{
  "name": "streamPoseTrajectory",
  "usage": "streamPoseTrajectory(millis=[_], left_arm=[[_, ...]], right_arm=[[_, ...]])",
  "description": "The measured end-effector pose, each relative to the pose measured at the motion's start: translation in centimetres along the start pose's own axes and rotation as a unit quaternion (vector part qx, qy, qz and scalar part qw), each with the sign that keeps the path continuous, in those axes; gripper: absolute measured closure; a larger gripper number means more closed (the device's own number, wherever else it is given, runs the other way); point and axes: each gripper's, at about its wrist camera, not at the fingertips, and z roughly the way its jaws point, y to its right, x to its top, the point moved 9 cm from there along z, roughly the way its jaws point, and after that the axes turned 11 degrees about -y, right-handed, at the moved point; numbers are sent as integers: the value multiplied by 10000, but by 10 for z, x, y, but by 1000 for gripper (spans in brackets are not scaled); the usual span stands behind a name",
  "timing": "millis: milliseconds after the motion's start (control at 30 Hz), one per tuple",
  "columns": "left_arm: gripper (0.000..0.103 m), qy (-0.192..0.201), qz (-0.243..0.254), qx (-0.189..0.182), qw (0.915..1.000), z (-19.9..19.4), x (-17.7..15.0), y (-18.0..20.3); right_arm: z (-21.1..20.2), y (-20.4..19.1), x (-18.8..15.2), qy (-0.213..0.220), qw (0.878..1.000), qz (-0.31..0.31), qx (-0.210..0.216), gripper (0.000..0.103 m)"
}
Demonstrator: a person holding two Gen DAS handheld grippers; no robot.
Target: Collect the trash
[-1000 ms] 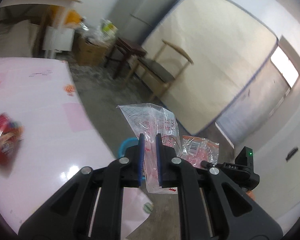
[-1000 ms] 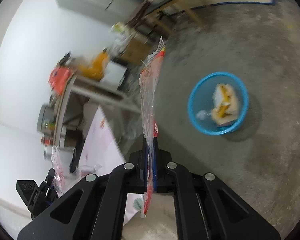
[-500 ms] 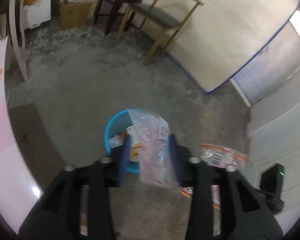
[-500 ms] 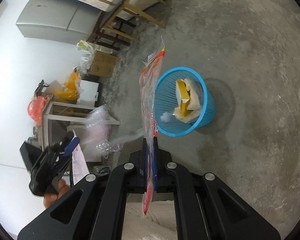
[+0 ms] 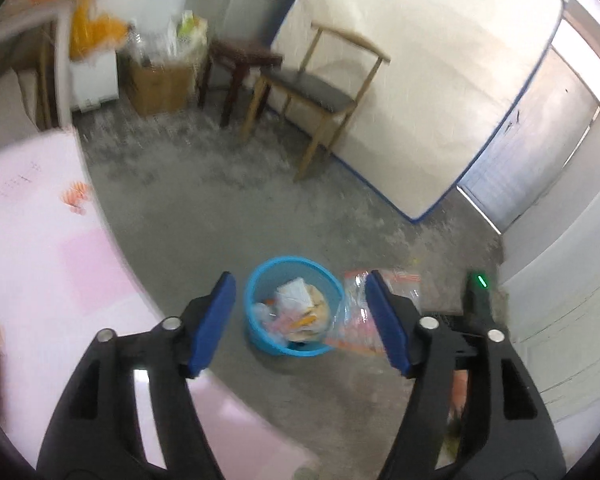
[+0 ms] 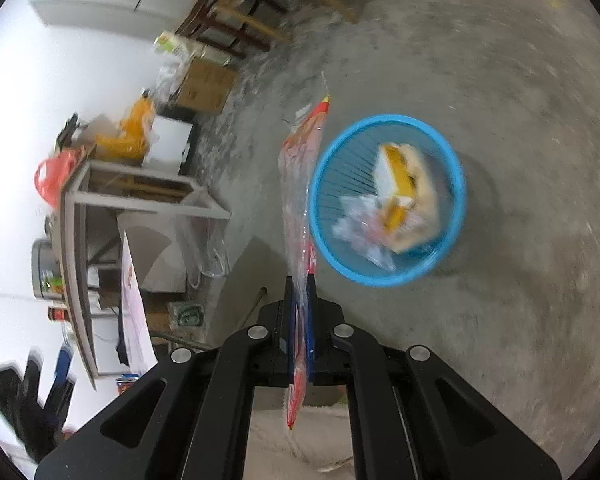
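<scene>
Left gripper [image 5: 298, 312] was opening, nothing between its jaws. Right gripper [image 6: 299, 320] stayed clamped on a clear plastic wrapper [image 6: 300, 184], left of the blue wastebasket [image 6: 388, 276] ahead; released there, it would likely miss.

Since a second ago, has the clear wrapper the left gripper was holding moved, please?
Yes. The clear wrapper has left the opening left gripper and now lies inside the blue basket on the floor.
</scene>
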Motion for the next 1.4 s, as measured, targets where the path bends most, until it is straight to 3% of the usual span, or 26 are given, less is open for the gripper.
streamPoseTrajectory(millis=[33,100,167,267,433,600,700,900,1100,1400], left_arm=[[33,106,33,60,9999,-18,-8,-5],[28,261,-2,199,9995,-45,-23,-17],[26,398,-205,355,9984,-76,-50,-42],[26,438,-669,826,9934,-108,-93,-85],[25,557,-1117,1582,9795,-151,-151,-133],[25,585,-1701,1459,9728,-162,-182,-163],[25,669,-1659,1442,9733,-165,-184,-167],[25,836,-1498,1433,9747,-166,-185,-165],[25,777,-1457,1643,9725,-174,-193,-172],[21,1346,-2339,2355,9336,-238,-179,-232]], right_arm=[[8,-5,9,-8,9999,-100,-109,98],[27,-11,26,-29,9985,-391,-379,85],[54,5,44,31,9921,-594,-1106,46],[84,49,54,-124,9818,-331,-1865,44],[71,85,35,37,9813,154,-1920,44],[33,86,7,363,9805,116,-1930,44],[17,79,-4,525,9806,35,-1886,44],[20,36,-30,381,9858,-372,-1590,44],[59,-43,-40,5,9871,-1118,-1143,44],[168,-155,0,-816,9760,-1861,-777,29]])
